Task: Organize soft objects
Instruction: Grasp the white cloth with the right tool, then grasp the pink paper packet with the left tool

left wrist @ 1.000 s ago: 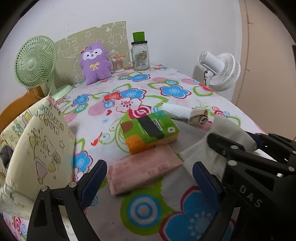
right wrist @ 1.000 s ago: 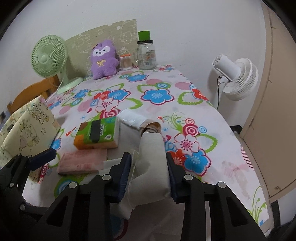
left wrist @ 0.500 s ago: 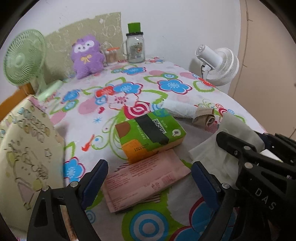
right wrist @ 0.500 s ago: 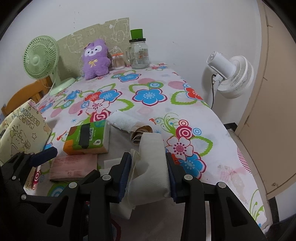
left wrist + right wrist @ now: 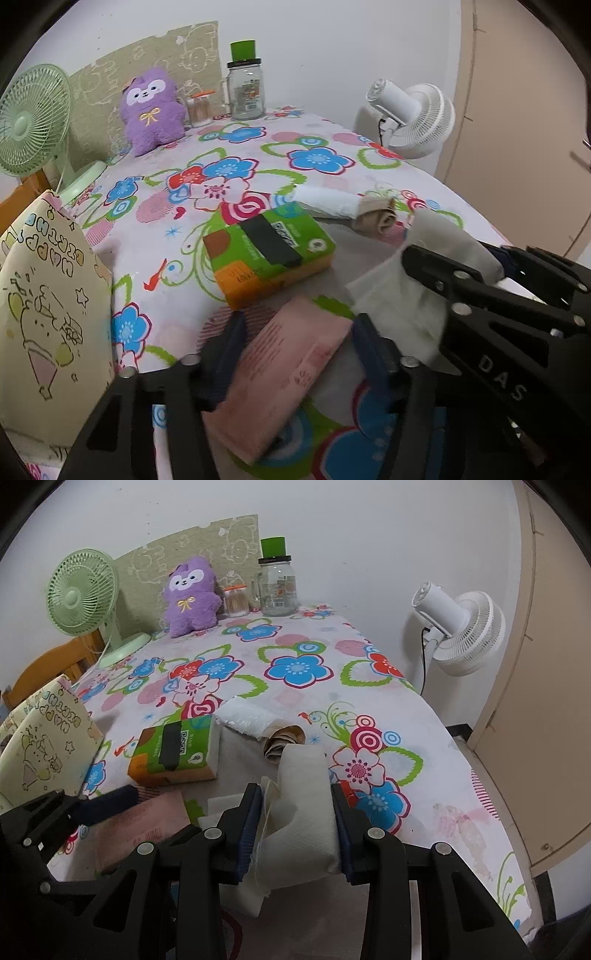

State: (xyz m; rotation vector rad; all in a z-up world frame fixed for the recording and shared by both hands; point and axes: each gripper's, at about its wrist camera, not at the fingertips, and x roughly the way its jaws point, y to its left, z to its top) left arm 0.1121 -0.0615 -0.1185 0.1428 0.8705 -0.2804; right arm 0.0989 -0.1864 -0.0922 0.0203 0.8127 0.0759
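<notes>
Left gripper point(image 5: 295, 354) fingers closing around pink pack point(image 5: 284, 376)

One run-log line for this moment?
left hand-held gripper: closing around pink tissue pack | right hand-held gripper: shut on white tissue

Left hand-held gripper point(image 5: 295, 350) closing, its jaws either side of the pink tissue pack point(image 5: 280, 373), just in front of the green tissue pack point(image 5: 269, 251) on the table point(image 5: 258, 162).
</notes>
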